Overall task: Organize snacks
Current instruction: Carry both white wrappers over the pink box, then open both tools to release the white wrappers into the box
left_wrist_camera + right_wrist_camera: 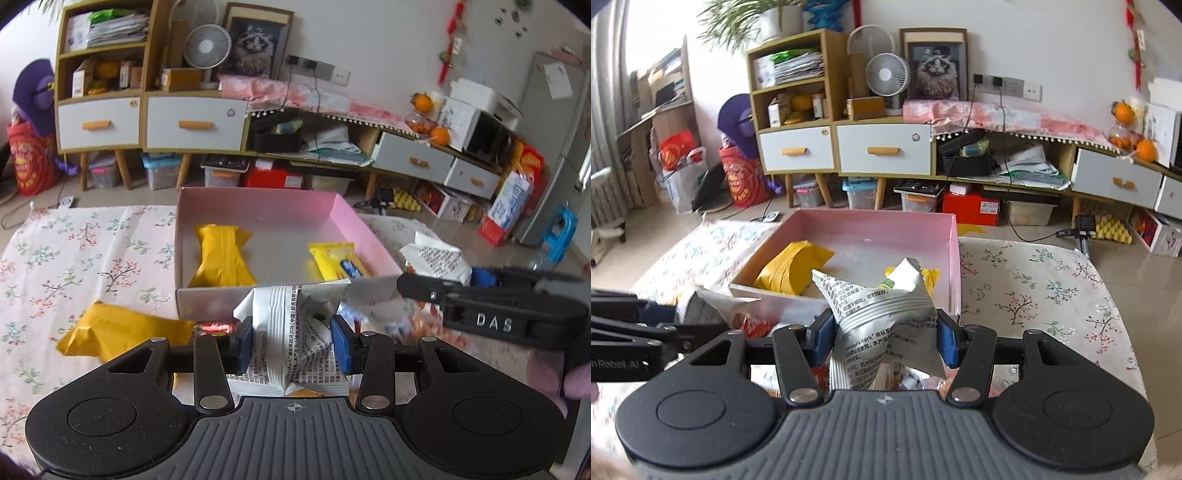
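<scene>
A pink box point(354, 218) stands on the floral cloth and holds a plain yellow packet point(221, 254) and a yellow printed packet point(338, 260). My left gripper point(291, 345) is shut on a white snack packet point(291, 325) just in front of the box's near wall. My right gripper point(884, 341) is shut on a silver-white snack packet point(882, 317), held above the box's near right corner point(955, 295). The right gripper also shows in the left wrist view point(417, 284), beside the box, with its packet point(436, 258).
Another yellow packet point(122, 332) lies on the cloth point(74, 251) left of the box. More snack wrappers point(753, 325) lie under the grippers. The table's right part point(1034, 295) has only cloth. Cabinets point(882, 147) and floor clutter stand beyond the table.
</scene>
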Available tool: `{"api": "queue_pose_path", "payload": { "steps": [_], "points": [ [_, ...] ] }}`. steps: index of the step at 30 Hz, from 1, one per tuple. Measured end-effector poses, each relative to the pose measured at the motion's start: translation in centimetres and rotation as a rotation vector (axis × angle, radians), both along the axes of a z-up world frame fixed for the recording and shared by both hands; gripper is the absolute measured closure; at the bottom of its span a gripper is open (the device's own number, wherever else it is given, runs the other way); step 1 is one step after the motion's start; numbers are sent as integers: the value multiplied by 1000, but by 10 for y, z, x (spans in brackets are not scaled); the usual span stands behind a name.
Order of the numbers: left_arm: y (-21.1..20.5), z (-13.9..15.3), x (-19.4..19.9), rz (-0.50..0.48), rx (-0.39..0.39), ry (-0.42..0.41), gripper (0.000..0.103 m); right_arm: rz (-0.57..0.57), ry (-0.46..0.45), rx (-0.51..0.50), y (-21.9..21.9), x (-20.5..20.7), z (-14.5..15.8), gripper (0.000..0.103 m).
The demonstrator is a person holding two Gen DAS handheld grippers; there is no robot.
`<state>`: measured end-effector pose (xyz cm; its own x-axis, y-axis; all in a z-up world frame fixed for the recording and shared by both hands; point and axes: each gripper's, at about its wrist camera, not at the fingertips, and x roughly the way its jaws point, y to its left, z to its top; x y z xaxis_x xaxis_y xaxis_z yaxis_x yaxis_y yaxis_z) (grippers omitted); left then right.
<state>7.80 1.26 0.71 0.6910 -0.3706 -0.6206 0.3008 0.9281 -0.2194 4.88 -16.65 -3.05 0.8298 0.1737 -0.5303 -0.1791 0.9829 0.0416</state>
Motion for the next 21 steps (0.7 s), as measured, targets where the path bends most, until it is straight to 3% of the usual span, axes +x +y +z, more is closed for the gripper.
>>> {"api": "queue_pose_path", "payload": {
  "steps": [8,14,21],
  "points": [
    [-15,-2,28,57,-13,13,63,-56,38,105,-3,20,1,51],
    [-21,-3,52,109,-67,41,63,-92,74,180,-5,40,0,51],
    [-34,-14,79,95,5,52,63,-121,100,172,-8,73,-8,51]
  ]
}}
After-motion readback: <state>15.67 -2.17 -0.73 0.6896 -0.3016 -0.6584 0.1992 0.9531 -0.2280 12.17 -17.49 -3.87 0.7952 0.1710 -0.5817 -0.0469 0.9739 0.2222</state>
